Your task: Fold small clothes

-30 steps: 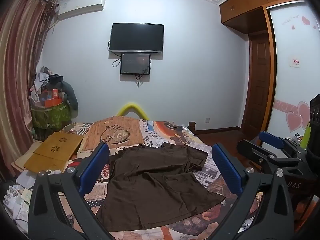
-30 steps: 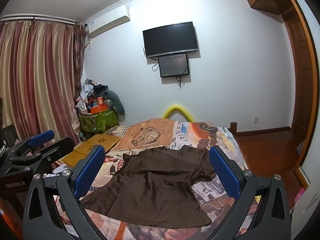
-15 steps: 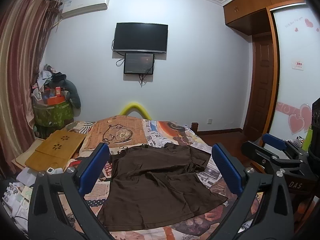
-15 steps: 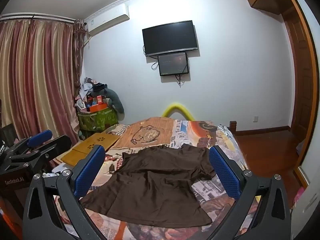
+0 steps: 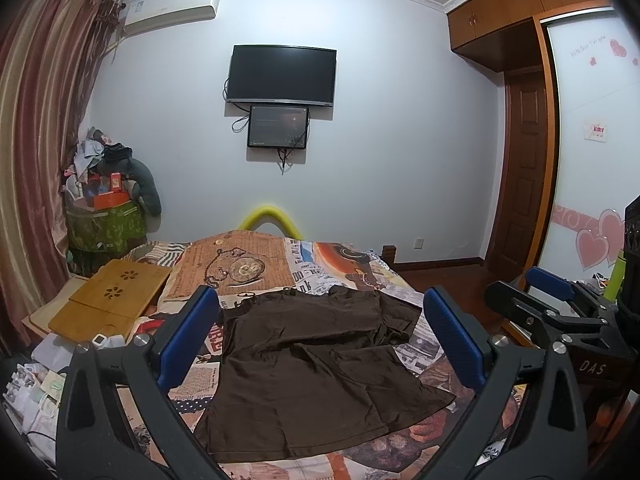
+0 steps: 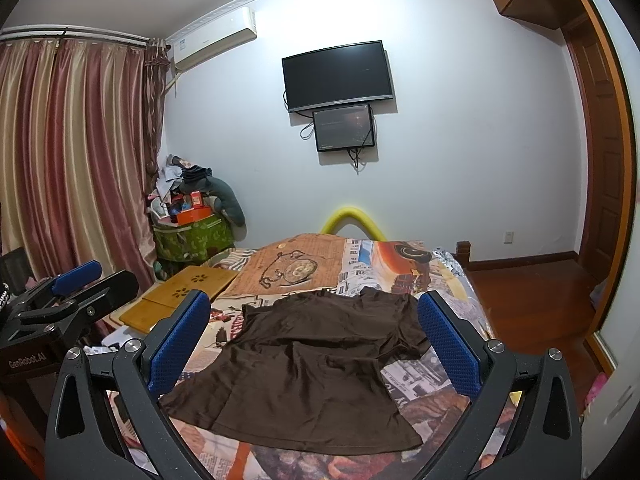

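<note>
Left gripper (image 5: 320, 344) is up above the near edge of the bed (image 5: 256, 268), jaws spread wide, holding nothing. The brown shirt (image 5: 316, 372) lies spread out, a bit rumpled, on the patterned bedspread between both claws. Right gripper (image 6: 314, 344) is the same deal: wide apart, empty, hanging over the shirt.

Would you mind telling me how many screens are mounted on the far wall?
2. The large black television hangs high on the wall, and a smaller monitor sits directly beneath it, its top edge just under the television. Nothing appears to hide another.
</note>
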